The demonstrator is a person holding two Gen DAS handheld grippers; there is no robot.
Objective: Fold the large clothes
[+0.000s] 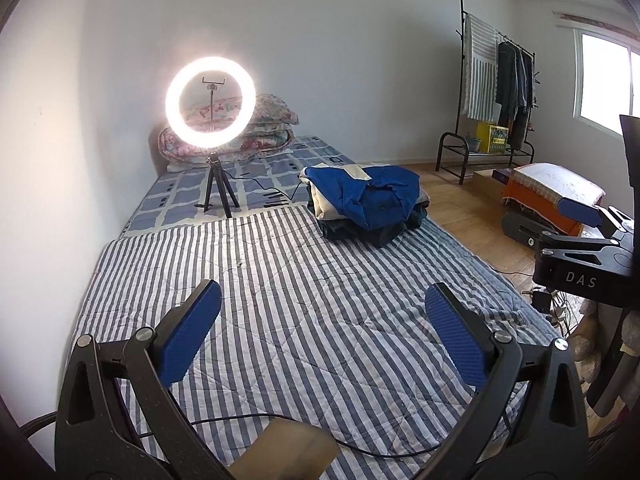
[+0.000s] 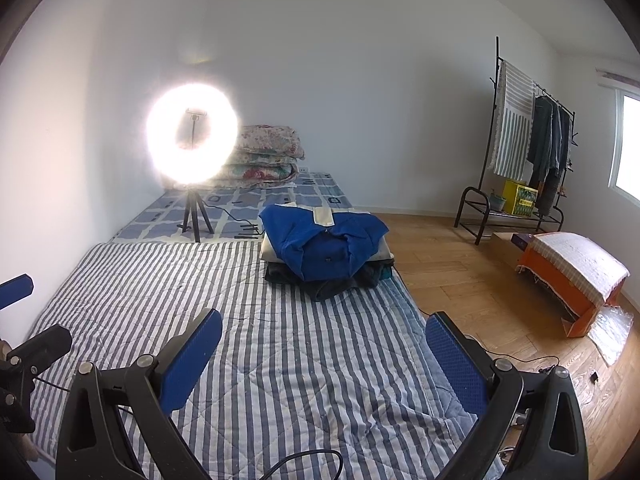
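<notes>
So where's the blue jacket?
The blue jacket tops the clothes pile at the striped quilt's far right edge, right of the ring light.

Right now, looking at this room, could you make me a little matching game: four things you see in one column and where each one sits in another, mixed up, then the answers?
Things:
1. ring light
2. blue garment
3. yellow box
4. floral bedding

Places:
A. on the low shelf of the clothes rack
B. on top of the pile of clothes, at the right edge of the striped quilt
C. stacked against the far wall, behind the light
D. on a small tripod standing on the checked sheet

Pairs: 1-D, 2-B, 3-A, 4-C
</notes>
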